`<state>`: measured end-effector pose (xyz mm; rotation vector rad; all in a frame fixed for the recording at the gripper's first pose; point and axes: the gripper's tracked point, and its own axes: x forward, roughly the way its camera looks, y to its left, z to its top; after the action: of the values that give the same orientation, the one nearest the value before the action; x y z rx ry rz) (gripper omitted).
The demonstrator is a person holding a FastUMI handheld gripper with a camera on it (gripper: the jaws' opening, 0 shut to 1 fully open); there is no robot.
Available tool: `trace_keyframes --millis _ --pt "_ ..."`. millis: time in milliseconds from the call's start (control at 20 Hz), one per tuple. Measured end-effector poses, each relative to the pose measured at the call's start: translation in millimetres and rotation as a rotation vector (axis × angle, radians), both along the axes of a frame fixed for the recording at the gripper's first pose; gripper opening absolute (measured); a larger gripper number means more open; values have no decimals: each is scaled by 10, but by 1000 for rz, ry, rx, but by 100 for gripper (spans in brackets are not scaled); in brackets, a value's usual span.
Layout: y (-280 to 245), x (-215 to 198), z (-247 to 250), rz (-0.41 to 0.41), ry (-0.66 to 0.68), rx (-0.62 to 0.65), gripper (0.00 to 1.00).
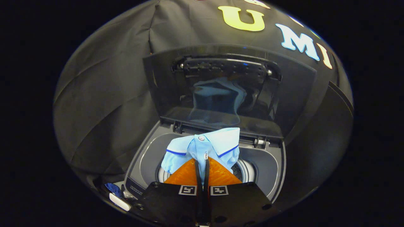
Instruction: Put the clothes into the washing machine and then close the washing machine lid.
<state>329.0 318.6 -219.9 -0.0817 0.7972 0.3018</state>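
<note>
A light blue shirt (206, 147) with a white collar and dark blue trim hangs from my gripper (202, 160), whose orange fingers (186, 175) are pressed together on the fabric near its button placket. The shirt is held over the round drum opening (244, 170) of a grey top-loading washing machine (148, 157). The machine's dark lid (227, 91) stands upright behind the opening, and its glass mirrors the shirt. The lower part of the shirt is hidden behind the fingers.
Black cloth walls close in behind and to both sides of the machine. A small white and blue object (117, 195) lies at the machine's near left corner, beside its control strip.
</note>
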Motion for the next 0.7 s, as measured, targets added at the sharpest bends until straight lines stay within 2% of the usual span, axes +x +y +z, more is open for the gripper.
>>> trace_keyframes --millis 200,300,600,700 --pt "-58 -104 -229 -17 61 -15 7" --pt "-44 -169 -284 -15 84 -8 21" --pt "-149 -154 -225 -31 40 -27 100" --pt "-169 -150 -133 -42 11 -15 100"
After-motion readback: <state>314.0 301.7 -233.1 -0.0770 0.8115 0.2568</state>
